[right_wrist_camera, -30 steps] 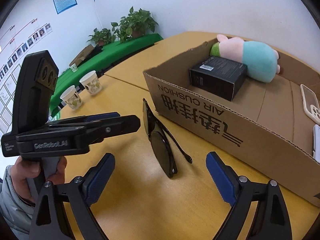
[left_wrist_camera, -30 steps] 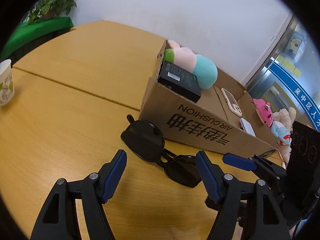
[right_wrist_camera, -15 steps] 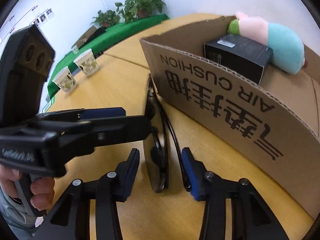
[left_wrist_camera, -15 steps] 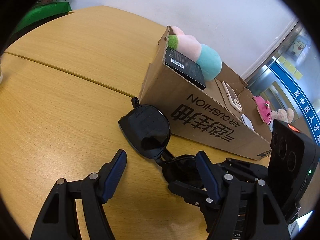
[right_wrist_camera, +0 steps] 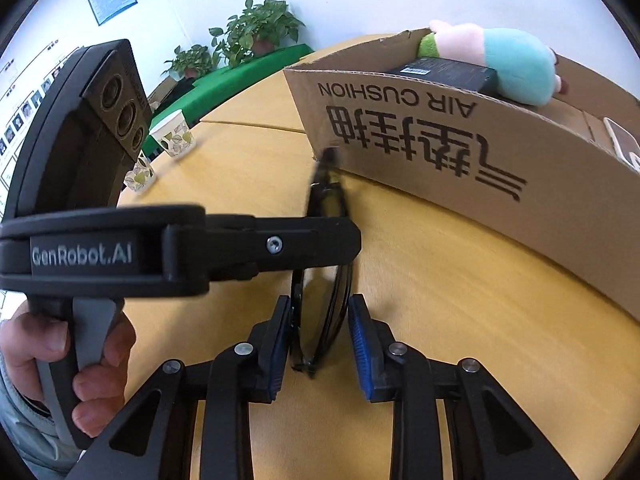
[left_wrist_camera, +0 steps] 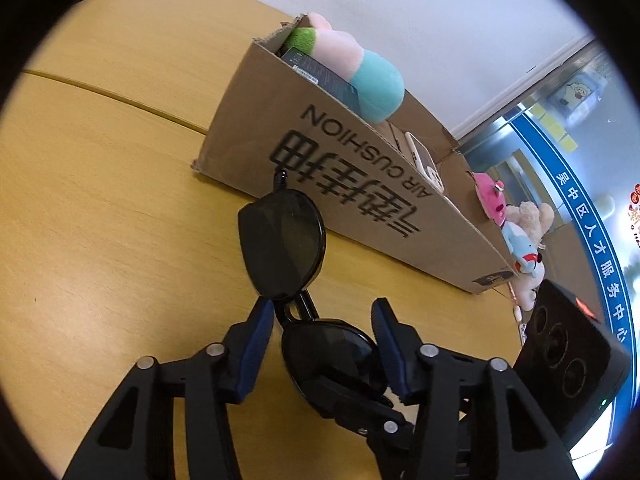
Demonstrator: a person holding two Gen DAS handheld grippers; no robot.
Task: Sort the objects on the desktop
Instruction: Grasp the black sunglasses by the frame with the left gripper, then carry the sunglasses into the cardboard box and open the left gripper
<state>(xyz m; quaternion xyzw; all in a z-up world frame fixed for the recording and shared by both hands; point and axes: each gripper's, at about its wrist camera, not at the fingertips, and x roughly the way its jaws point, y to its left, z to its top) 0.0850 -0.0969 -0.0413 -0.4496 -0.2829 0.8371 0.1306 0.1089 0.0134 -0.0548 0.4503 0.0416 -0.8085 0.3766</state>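
Observation:
Black folded sunglasses [left_wrist_camera: 280, 248] lie on the wooden table in front of the cardboard box [left_wrist_camera: 360, 184]. My left gripper [left_wrist_camera: 322, 316] straddles their near lens from above. Its jaws are closing, and a thin gap still shows beside one pad. My right gripper [right_wrist_camera: 320, 336] has the same end of the sunglasses [right_wrist_camera: 320, 312] edge-on between its blue pads. Those jaws are closing too, and both pads [right_wrist_camera: 280, 340] touch the frame. One left finger [right_wrist_camera: 280, 244] crosses over the glasses in the right wrist view.
The box [right_wrist_camera: 440, 128] holds a pink-and-teal plush [right_wrist_camera: 500, 60], a black carton [right_wrist_camera: 444, 72] and a phone [left_wrist_camera: 424, 160]. More plush toys [left_wrist_camera: 520, 240] sit past its far end. Two paper cups [right_wrist_camera: 174, 134] stand to the left. A hand [right_wrist_camera: 80, 360] grips the left handle.
Both grippers came down onto the sunglasses. The right jaws narrowed from wide open to touching the frame. The left jaws narrowed around the near lens.

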